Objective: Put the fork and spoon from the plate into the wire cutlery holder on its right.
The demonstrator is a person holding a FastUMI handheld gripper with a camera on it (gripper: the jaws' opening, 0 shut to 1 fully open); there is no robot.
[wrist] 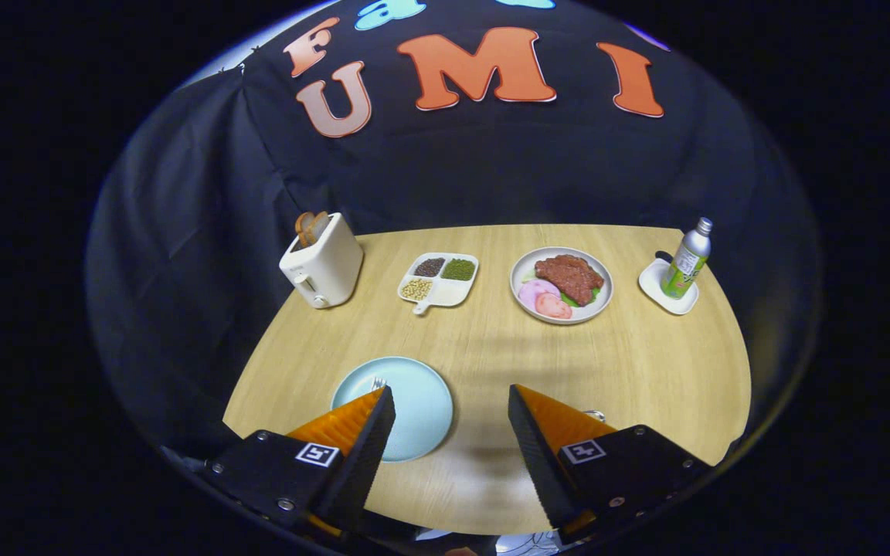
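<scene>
Blue plate [406, 409] with fork tines [378, 383] sits just beyond the left of the wide-apart fingers [451, 401].

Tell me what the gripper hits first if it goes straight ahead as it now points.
Likely bare table: the open gripper points between the blue plate and the food plate. Depth is unclear.

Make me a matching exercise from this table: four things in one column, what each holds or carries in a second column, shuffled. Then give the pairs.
Things:
1. toaster
2. divided tray
3. white plate
4. small white dish

Holds:
A. a bottle standing upright
B. bread slices sticking out of the top
C. meat and pink slices
D. beans and grains in separate compartments

Pairs: 1-B, 2-D, 3-C, 4-A

The gripper has its jaws apart, nothing between them, over the near table beside the light blue plate.
</scene>
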